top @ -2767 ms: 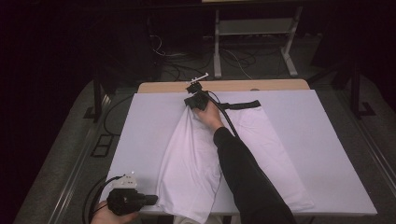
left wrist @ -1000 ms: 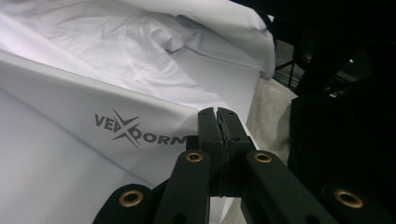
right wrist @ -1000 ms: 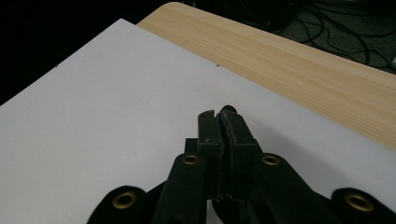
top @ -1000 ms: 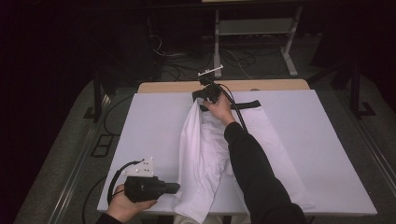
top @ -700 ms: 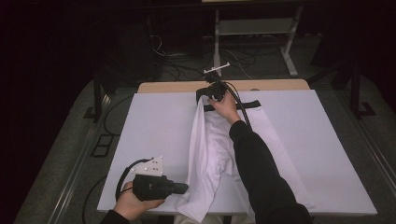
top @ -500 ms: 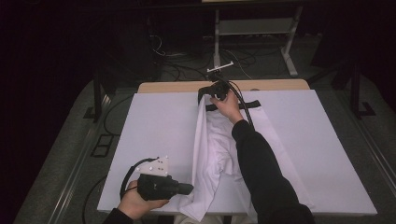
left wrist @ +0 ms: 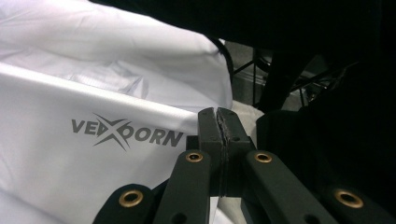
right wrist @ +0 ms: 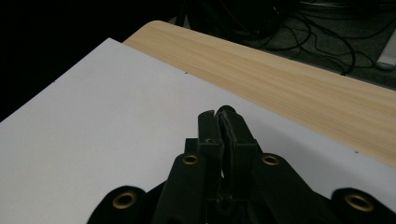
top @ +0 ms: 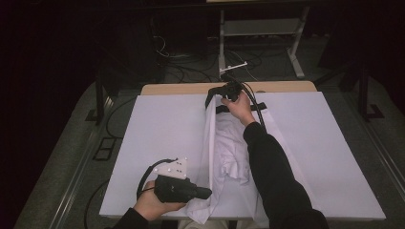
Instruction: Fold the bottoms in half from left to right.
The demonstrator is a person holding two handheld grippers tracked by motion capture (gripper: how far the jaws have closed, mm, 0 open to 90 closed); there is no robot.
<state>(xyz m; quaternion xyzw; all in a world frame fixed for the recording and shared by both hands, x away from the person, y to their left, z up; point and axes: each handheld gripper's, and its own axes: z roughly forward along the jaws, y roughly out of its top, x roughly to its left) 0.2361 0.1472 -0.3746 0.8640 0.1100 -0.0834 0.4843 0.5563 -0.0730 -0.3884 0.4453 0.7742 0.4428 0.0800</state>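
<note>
Shirt (top: 224, 157) mid-fold: both fingers pinch its edge, left gripper (top: 203, 193) near, right gripper (top: 212, 98) far; lay it flat across next.

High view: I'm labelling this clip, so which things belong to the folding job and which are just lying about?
In the job:
- white garment, printed VEXOORN
- left hand-held gripper, shut on its near edge
- right hand-held gripper, shut on its far end
- white table cover

Lying about:
- floor cables
- white frame stand
- wooden table edge
</note>
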